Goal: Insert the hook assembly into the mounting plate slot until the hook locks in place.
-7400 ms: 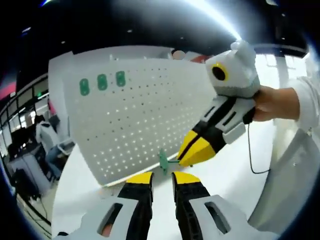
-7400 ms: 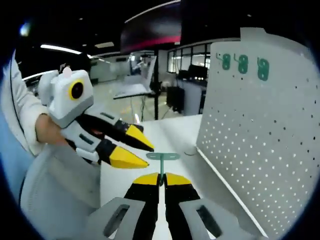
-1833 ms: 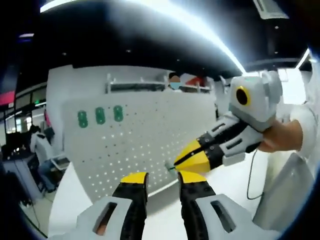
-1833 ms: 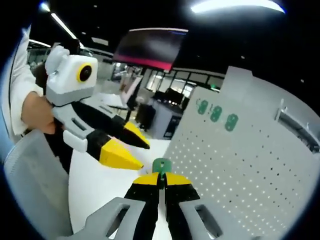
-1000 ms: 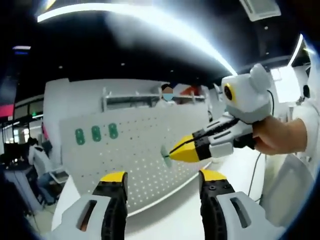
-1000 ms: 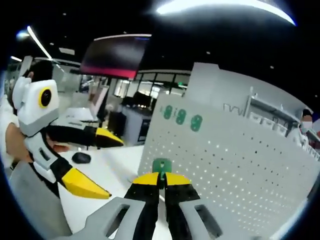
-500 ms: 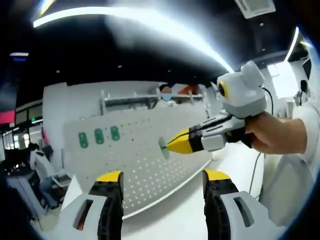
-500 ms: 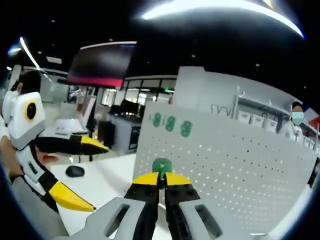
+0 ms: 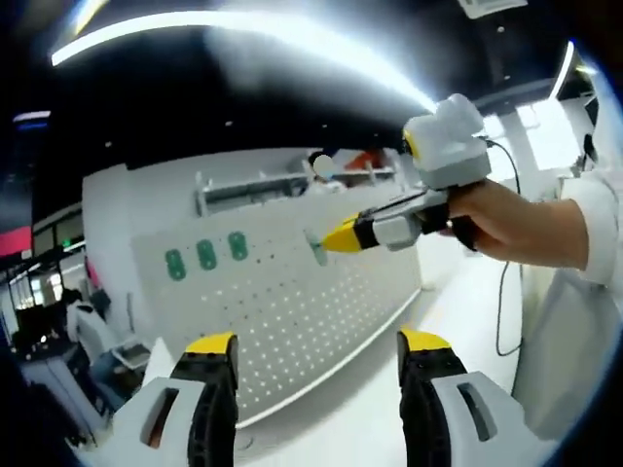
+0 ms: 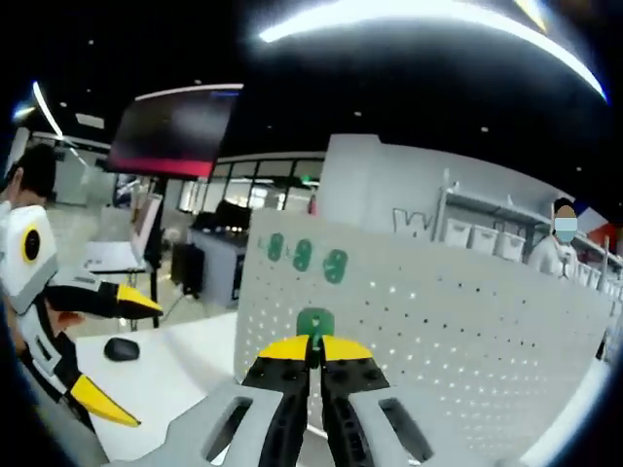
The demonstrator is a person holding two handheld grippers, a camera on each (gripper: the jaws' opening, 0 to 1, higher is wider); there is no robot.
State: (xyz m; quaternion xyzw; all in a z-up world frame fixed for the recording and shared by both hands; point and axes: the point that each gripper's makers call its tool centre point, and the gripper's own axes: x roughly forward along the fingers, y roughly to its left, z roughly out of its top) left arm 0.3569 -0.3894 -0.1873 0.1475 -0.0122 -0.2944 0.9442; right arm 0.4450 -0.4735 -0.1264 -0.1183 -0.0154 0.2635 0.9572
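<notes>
A white perforated mounting plate (image 9: 292, 306) stands upright on the table, with three green hooks (image 9: 206, 256) in a row near its top left. My right gripper (image 9: 336, 238), held by a hand, comes in from the right, shut on a small green hook (image 9: 318, 253) whose tip is close to the plate's upper part. In the right gripper view the green hook (image 10: 313, 324) sticks up from my shut right gripper (image 10: 313, 342), facing the plate (image 10: 448, 331) just below the three mounted hooks (image 10: 304, 256). My left gripper (image 9: 317, 342) is open and holds nothing; the left gripper (image 10: 131, 358) is also at the left edge of that view.
The white table (image 9: 389, 413) runs along the foot of the plate. A black mouse (image 10: 122, 348) lies on it to the left. A thin cable (image 9: 500, 311) hangs from the right gripper. Shelving (image 10: 487, 229) and desks stand behind the plate.
The right gripper has carried the hook up and closer to the plate's upper part. The left gripper opened about a second ago and has stayed open, low and back.
</notes>
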